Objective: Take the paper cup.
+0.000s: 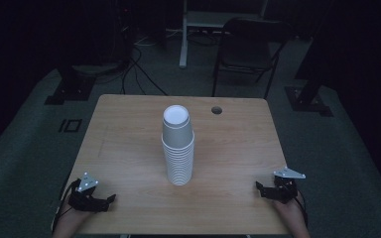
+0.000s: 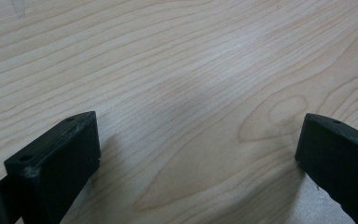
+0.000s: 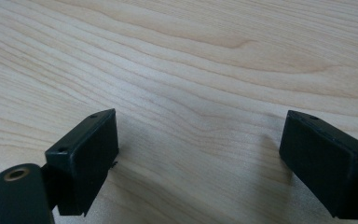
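A tall stack of white paper cups (image 1: 178,146) stands upside down in the middle of the wooden table (image 1: 129,148). My left gripper (image 1: 110,199) rests at the table's near left corner, far from the stack. In the left gripper view its black jaws stand wide apart over bare wood, left gripper (image 2: 198,140) open with nothing between them. My right gripper (image 1: 259,188) lies at the near right edge, also apart from the cups. The right gripper view has the right gripper (image 3: 200,140) open over bare wood grain.
A round cable hole (image 1: 217,110) sits in the table's far right part. Behind the table on the dark floor stand a black chair (image 1: 245,49), a white desk leg (image 1: 183,34) and cables (image 1: 139,64).
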`<action>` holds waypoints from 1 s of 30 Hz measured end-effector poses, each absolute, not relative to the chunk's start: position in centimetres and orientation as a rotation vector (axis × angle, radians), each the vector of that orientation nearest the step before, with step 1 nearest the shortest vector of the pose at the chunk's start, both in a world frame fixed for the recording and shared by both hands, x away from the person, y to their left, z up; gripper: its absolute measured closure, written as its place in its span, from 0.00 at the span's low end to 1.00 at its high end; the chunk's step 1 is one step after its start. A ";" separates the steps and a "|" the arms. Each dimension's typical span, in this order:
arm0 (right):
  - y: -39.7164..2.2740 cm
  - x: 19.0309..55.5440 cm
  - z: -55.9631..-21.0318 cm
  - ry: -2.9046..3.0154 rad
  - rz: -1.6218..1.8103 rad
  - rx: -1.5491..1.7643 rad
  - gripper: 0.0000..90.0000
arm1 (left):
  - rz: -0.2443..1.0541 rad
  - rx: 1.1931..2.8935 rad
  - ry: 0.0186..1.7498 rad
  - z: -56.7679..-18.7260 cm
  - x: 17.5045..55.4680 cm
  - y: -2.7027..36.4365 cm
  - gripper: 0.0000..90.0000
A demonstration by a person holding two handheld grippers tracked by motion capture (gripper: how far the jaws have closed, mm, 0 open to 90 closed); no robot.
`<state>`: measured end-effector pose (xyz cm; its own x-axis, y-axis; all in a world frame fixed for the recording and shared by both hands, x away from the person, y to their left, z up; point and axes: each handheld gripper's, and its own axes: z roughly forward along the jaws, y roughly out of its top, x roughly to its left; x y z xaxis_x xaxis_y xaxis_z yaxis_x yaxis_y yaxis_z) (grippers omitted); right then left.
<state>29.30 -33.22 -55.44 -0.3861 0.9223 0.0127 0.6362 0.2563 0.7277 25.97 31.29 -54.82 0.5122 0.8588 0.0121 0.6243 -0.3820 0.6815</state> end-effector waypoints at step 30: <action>-33.2 29.2 -55.4 2.119 0.925 1.415 0.12 | 0.423 2.099 0.975 -51.2 27.0 27.2 0.02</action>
<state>29.25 -33.19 -55.43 -0.3887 0.9213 0.0135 0.6362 0.2578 0.7272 26.98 27.17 -51.21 0.6521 0.7578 -0.0210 0.5028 -0.4116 0.7601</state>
